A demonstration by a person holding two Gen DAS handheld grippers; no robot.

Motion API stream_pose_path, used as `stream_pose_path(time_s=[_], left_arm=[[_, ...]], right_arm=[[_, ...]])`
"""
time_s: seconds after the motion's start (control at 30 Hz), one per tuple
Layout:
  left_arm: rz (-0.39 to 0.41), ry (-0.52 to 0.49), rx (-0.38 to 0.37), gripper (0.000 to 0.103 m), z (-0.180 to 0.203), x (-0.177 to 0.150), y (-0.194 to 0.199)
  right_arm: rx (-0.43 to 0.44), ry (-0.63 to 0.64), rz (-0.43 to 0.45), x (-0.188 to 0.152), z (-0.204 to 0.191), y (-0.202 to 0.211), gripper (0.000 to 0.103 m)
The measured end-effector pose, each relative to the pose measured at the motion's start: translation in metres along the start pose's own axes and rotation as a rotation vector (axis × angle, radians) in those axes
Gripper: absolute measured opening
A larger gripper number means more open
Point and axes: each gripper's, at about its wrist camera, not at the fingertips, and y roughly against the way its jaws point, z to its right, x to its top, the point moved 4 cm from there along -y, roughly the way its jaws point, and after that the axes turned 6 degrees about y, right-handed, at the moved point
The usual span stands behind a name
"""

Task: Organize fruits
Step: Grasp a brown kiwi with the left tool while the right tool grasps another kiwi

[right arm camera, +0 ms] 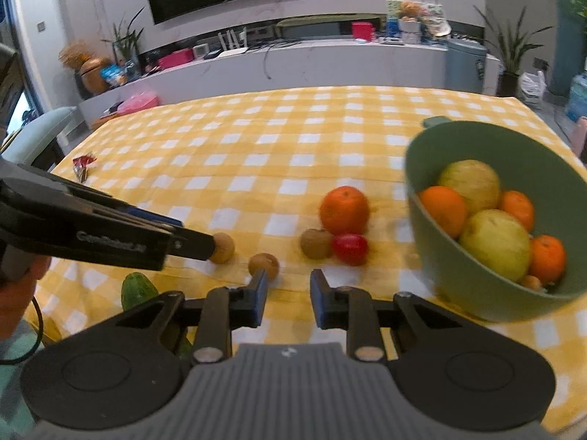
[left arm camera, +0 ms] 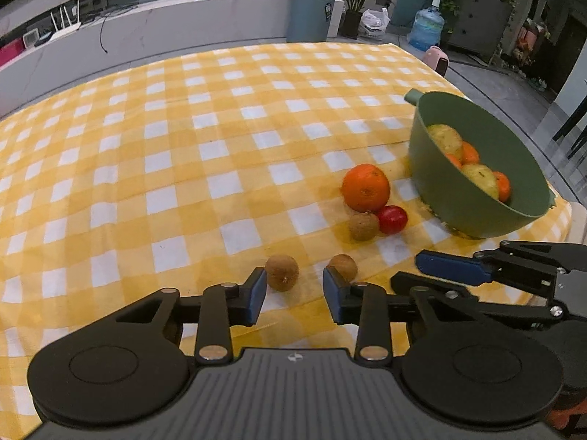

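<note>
Most fruit already sits in the green bowl [left arm camera: 477,212] at the right of the bench [left arm camera: 183,146]. An orange [left arm camera: 365,187], a red fruit [left arm camera: 392,219] and a kiwi [left arm camera: 363,225] cluster just left of it. Two more kiwis lie nearer, side by side but apart.

The left gripper [left arm camera: 293,286] has its jaws apart with nothing clamped, its tips at the left near kiwi [left arm camera: 281,271]. The right gripper [right arm camera: 288,286] has its jaws narrowly apart and empty, just short of the right near kiwi [right arm camera: 263,266].

To do this well, I would centre each kiwi squarely between the pads before closing. The fruit is round and would likely roll from an off-centre pinch. Squeeze gently, then carry it right and lower it into the bowl.
</note>
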Motion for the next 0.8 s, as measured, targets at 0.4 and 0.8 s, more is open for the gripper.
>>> stream_pose_path(time_s=[0.4, 0.8], left_arm=[[-0.028, 0.045, -0.044, 0.037, -0.013, 0.000, -0.018], [-0.033, 0.081, -0.054, 0.028, -0.022, 0.001, -0.025]], right_arm=[[0.026, 0.062, -0.027, 0.006, -0.013, -0.035, 0.021], [0.016, 0.076, -0.045, 0.005, -0.017, -0.050, 0.021]])
